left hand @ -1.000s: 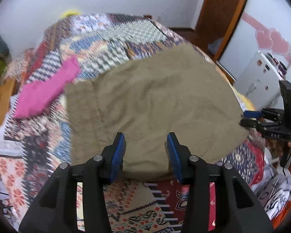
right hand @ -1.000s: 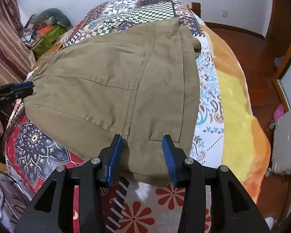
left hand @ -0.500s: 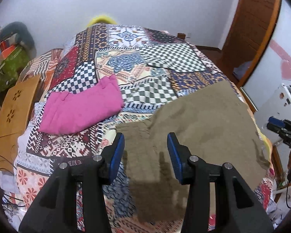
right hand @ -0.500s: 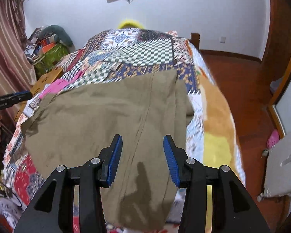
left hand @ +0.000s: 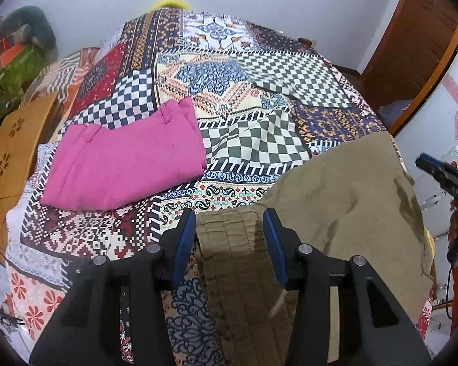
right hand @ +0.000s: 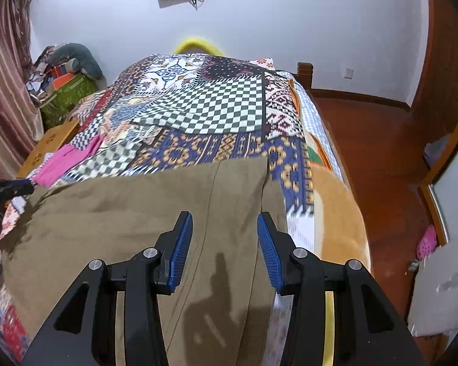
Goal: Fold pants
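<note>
Olive-brown pants (left hand: 345, 201) lie spread on a patchwork bedspread (left hand: 235, 91); they also show in the right wrist view (right hand: 131, 219). My left gripper (left hand: 229, 241) is open and hovers over the elastic waistband (left hand: 229, 238), which passes between its blue pads without contact. My right gripper (right hand: 224, 247) is open above the other end of the pants, over a leg seam. Each gripper shows at the edge of the other's view: the right one (left hand: 442, 174) and the left one (right hand: 9, 187).
Folded pink pants (left hand: 125, 158) lie on the bed left of the olive pair. A wooden stool (left hand: 12, 140) stands by the bed's left side. A cluttered pile (right hand: 64, 82) sits in the far corner. Wooden floor (right hand: 372, 158) and a door lie to the right.
Both grippers have pulled back and lifted from the pants' near edge, tilting up so more of the bed and wall shows. Both stayed open and empty.
</note>
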